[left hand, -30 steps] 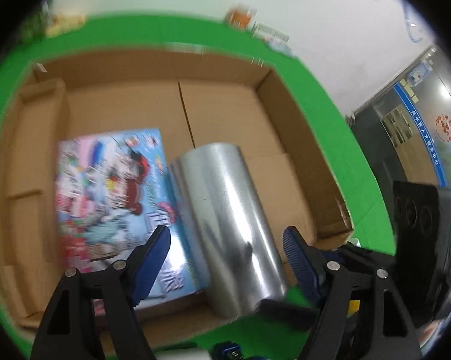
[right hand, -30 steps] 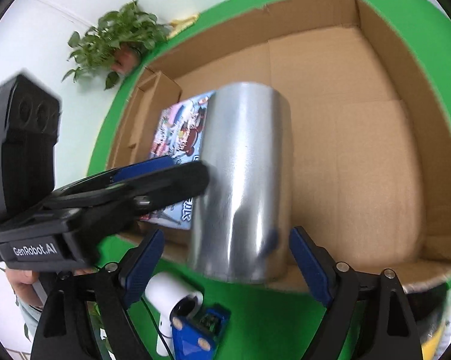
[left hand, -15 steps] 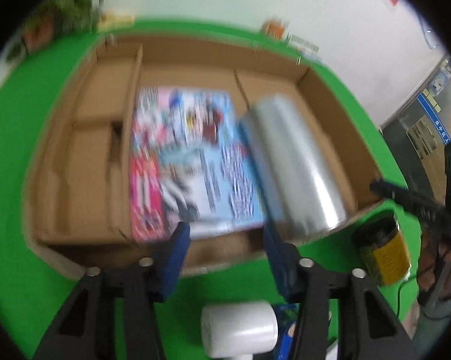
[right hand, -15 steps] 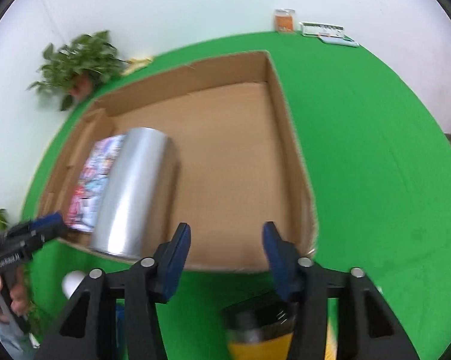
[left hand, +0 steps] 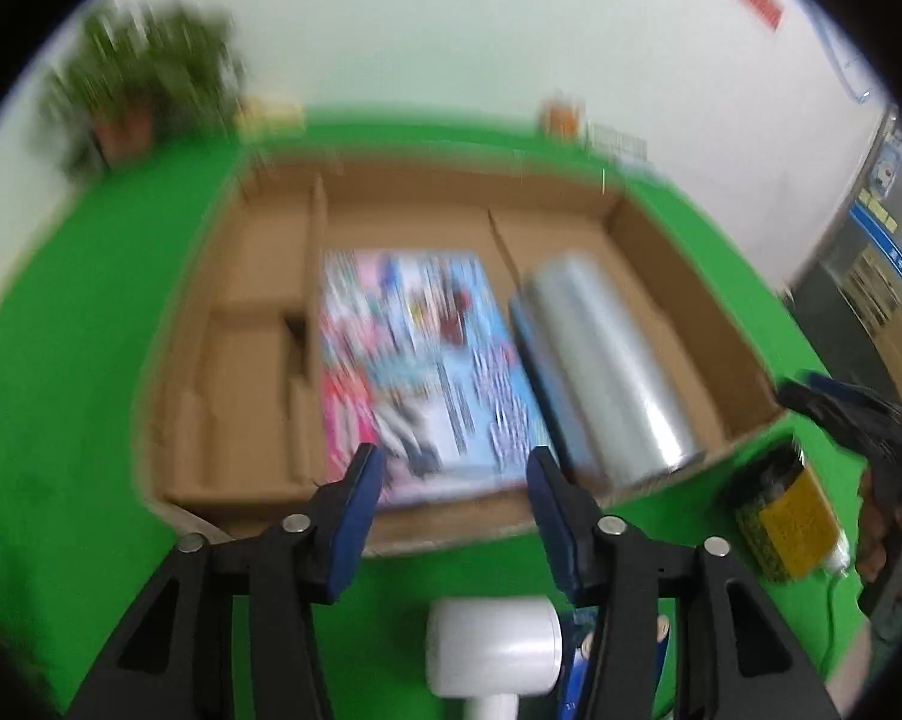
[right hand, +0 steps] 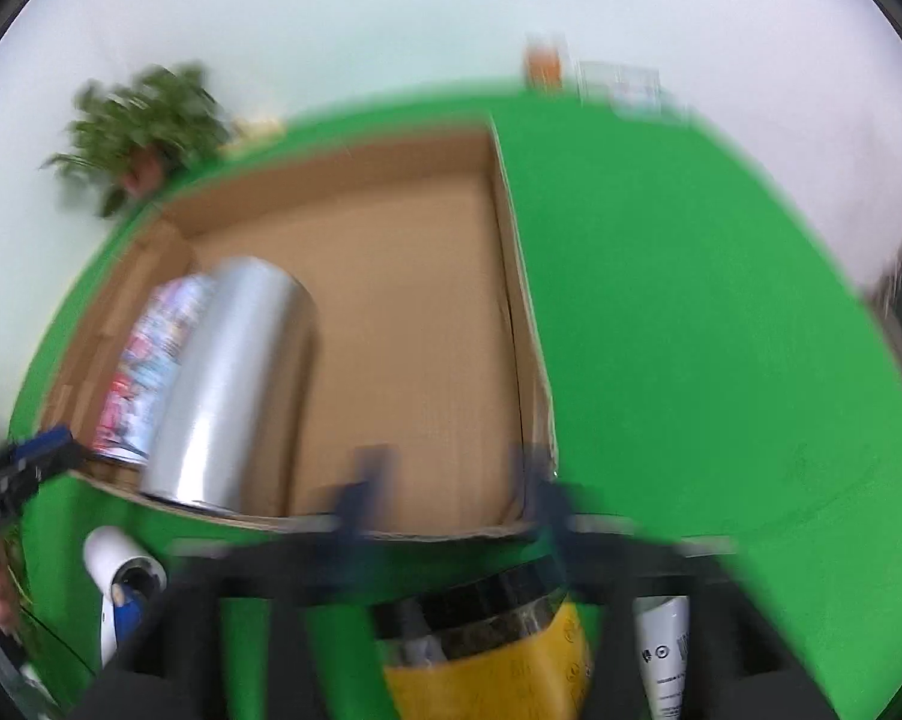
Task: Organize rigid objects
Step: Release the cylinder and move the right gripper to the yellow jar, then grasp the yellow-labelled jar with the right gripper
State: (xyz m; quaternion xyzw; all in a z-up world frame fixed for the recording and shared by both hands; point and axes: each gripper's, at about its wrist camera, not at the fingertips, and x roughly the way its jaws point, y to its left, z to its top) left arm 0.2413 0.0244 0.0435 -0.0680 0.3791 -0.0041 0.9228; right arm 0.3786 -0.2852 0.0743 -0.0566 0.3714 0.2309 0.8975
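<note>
A shallow cardboard box (left hand: 697, 324) lies on the green table. In it a colourful flat package (left hand: 414, 360) lies beside a silver cylinder (left hand: 607, 372), which also shows in the right wrist view (right hand: 234, 378). My left gripper (left hand: 454, 480) is open and empty, above the box's near edge. My right gripper (right hand: 444, 474) is blurred, open and empty, just above a yellow-labelled jar with a black lid (right hand: 487, 642). The jar also shows in the left wrist view (left hand: 775, 516). A white cylinder (left hand: 493, 642) lies on the table below my left gripper.
Cardboard dividers (left hand: 306, 324) split the box's left side into compartments. A potted plant (left hand: 144, 84) stands at the back left. Small items (left hand: 595, 126) sit by the far wall. A white tube (right hand: 667, 648) lies right of the jar. A blue object (right hand: 126, 606) lies by the white cylinder.
Both grippers have pulled back out of the box, leaving the silver cylinder lying there. The right gripper has come down over the yellow-labelled jar. Both views are motion-blurred.
</note>
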